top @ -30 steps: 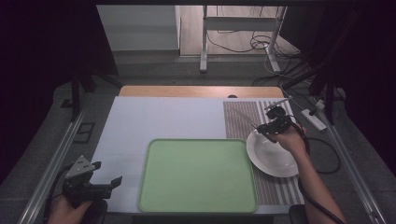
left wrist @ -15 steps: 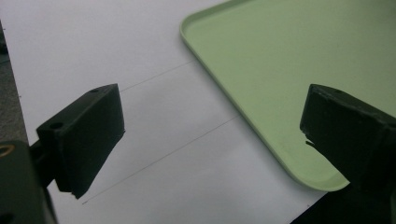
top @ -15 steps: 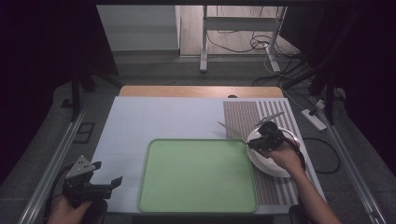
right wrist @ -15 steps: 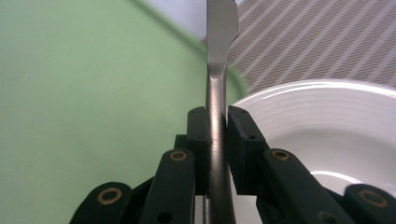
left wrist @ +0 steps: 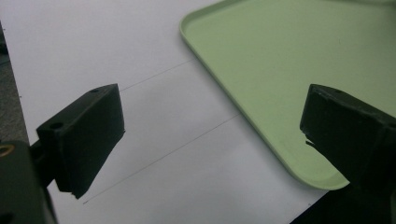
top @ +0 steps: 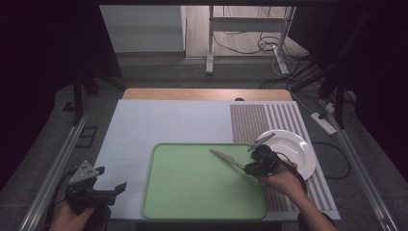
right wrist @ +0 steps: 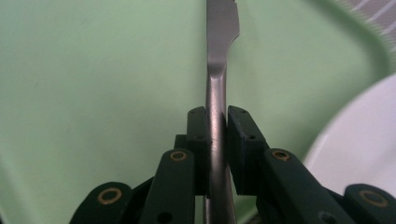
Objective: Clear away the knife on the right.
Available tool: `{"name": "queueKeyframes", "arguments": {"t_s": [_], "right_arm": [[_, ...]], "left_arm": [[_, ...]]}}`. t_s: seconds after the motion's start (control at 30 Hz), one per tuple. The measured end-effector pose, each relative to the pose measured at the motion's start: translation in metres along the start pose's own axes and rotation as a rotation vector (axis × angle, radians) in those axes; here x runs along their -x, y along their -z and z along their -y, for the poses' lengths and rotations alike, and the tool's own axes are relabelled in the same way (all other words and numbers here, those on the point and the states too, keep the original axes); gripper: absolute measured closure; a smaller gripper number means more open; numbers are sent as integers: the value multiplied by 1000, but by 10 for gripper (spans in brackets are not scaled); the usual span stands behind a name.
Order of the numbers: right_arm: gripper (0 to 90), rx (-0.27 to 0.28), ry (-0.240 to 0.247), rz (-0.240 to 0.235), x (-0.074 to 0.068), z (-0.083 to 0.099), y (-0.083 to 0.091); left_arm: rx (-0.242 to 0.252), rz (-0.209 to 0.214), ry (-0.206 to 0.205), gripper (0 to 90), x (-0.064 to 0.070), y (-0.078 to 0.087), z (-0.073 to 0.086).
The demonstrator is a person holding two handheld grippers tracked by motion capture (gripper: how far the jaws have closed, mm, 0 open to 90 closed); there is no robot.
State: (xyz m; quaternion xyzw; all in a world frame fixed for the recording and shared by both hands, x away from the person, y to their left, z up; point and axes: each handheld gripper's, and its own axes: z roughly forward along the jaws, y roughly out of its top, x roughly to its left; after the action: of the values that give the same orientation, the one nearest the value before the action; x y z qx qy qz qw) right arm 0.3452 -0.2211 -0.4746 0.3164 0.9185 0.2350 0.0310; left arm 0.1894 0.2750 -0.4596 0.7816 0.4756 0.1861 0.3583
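My right gripper (top: 248, 168) is shut on the handle of a metal table knife (top: 225, 158). It holds the knife over the right part of the green tray (top: 192, 197), blade pointing left and away. In the right gripper view the knife (right wrist: 223, 28) runs straight up from the jaws of the right gripper (right wrist: 217, 116) over the tray (right wrist: 93, 70). A white plate (top: 294, 148) lies just right of the tray, and its rim (right wrist: 359, 140) also appears there. My left gripper (top: 110, 179) is open at the table's near left corner. In its own view the left gripper (left wrist: 212, 126) has nothing between the jaws, beside the tray corner (left wrist: 261, 60).
A brown striped mat (top: 262, 120) lies under the plate on the white table cover (top: 168, 120). A wooden strip (top: 207, 94) runs along the far edge. A power strip (top: 323, 122) and cables lie on the floor to the right.
My right gripper has carried the knife from above the plate leftward and nearer, out over the green tray. The left gripper has stayed where it was.
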Motion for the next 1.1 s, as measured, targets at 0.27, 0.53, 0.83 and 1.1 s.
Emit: {"name": "queueKeyframes", "arguments": {"t_s": [0.27,0.53,0.83,1.1], "right_arm": [[803,-105,71,-35,-35,5,-19],[736,-76,129,-70,-45,-6,-19],[900,-84,303,-118,-68,-48,-42],[900,-143,362,-89,-67,-60,-66]], "left_arm": [[-3,-1,-4,66,1,0,0],[-10,-4,-4,66,1,-1,-1],[-13,-5,0,66,1,-2,-1],[-10,-3,-1,66,0,-1,-1]]}}
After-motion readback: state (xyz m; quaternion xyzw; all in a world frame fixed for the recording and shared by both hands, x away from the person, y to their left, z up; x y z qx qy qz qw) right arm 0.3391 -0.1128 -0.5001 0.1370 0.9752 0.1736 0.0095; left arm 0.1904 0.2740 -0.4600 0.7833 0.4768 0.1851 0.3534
